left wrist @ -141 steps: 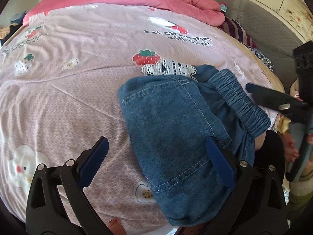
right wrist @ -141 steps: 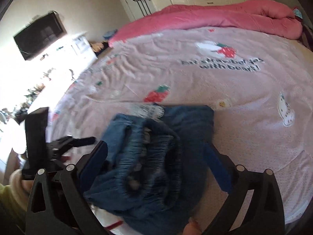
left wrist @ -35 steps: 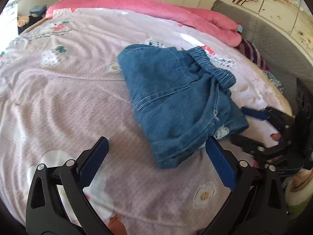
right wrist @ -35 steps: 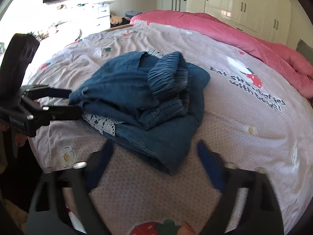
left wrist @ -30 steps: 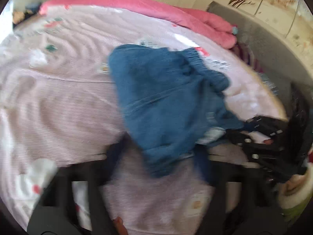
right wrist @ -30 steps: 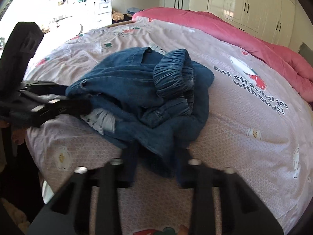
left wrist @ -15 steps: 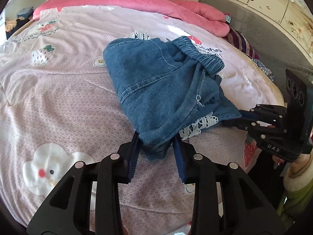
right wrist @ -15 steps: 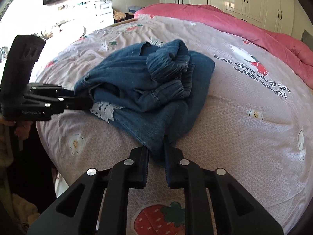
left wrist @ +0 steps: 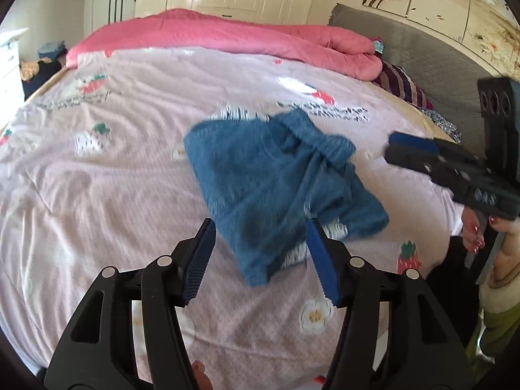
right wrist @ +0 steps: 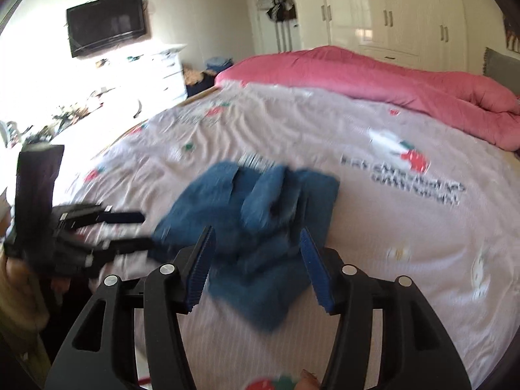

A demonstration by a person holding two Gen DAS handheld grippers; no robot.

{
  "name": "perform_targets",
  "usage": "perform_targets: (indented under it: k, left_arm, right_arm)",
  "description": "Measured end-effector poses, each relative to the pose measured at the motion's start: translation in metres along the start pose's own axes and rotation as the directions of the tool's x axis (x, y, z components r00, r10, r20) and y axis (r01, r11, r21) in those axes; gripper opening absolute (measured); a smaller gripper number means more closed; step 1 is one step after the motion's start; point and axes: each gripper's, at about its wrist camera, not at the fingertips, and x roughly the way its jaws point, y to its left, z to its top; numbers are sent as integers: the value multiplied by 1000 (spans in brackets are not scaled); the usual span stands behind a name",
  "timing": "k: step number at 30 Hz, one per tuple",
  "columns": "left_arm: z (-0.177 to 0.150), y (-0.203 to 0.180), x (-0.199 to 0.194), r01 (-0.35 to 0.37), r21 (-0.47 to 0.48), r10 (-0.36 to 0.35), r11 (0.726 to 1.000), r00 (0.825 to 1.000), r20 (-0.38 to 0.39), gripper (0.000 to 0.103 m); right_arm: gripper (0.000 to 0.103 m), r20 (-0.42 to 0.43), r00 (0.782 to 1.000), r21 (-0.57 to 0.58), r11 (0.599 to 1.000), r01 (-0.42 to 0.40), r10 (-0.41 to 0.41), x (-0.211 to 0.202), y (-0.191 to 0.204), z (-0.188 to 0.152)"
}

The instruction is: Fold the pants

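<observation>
So the bed (left wrist: 97, 178) takes up pretty much the whole shot, covered in a pale pink sheet with strawberry and cartoon prints. Along the far edge there's a big rolled-up pink duvet (left wrist: 247, 39), with white wardrobes (right wrist: 390, 9) behind it and a grey headboard (left wrist: 406, 42) off to one side. The right wrist view also catches a wall TV (right wrist: 105, 24) and a cluttered white dresser (right wrist: 162, 65).

The pants (left wrist: 269, 188), blue denim, sit bunched in a rough folded pile near the middle of the bed, elastic waistband on the far side, some white lace trim poking out at the near edge. Everything's motion-blurred.

Left gripper (left wrist: 260, 260) has just been opening; its fingers (left wrist: 320, 260) are now about half spread, with the near corner of the pants showing between them but nothing pinched. Same for the right gripper (right wrist: 256, 266): just been opening, half spread, holding nothing, pile's corner in the gap. Nothing sits between either gripper and the pants.
</observation>
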Motion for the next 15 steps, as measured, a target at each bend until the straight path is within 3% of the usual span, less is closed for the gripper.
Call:
perform_targets:
  k: [3, 7, 15]
  left_arm:
    - [8, -5, 5, 7, 12, -8, 1000, 1000, 16, 53]
    - [6, -17, 17, 36, 45, -36, 998, 999, -21, 53]
    - [-8, -29, 34, 47, 81, -41, 996, 996, -82, 56]
  right_arm:
    - [53, -13, 999, 66, 997, -38, 39, 21, -8, 21]
    - [53, -69, 996, 66, 997, -44, 49, 50, -8, 32]
    - [52, -231, 973, 15, 1000, 8, -4, 95, -8, 9]
